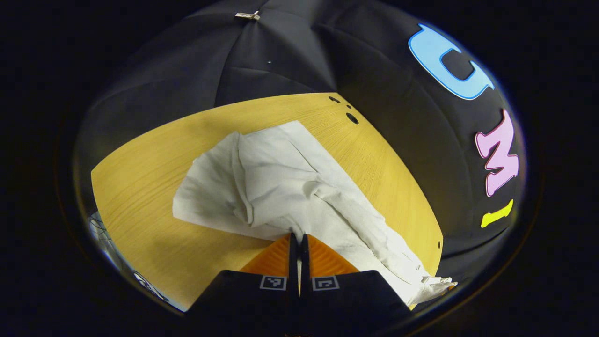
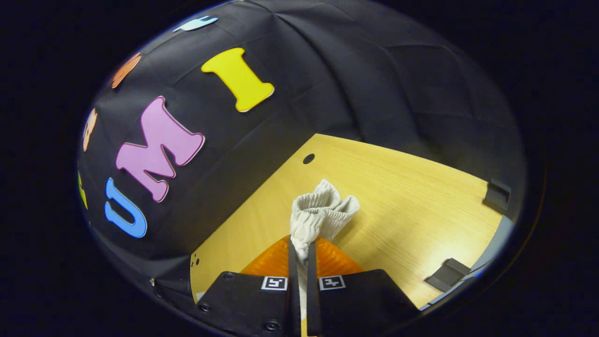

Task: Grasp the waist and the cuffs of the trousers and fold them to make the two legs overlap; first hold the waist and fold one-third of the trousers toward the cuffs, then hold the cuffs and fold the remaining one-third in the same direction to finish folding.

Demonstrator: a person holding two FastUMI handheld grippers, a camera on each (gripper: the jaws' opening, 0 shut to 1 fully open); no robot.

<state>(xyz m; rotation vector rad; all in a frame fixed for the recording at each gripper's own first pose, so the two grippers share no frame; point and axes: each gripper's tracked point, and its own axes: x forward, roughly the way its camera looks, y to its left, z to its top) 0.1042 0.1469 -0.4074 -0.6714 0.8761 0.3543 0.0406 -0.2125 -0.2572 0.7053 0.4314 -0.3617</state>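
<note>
Over the table [image 1: 140,187], both tongs [image 1: 298,236] [image 2: 302,243] pinch the white trousers [image 1: 281,182].

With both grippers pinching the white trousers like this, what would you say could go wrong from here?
1. The right gripper holds only a small gathered bunch of the elastic waist; it may slip out when pulled.
2. In the left gripper view, the trousers lie rumpled, with a thick ridge of cloth, so creases may get folded in.
3. The far end of the trousers hangs at the table edge and might drag off.
</note>
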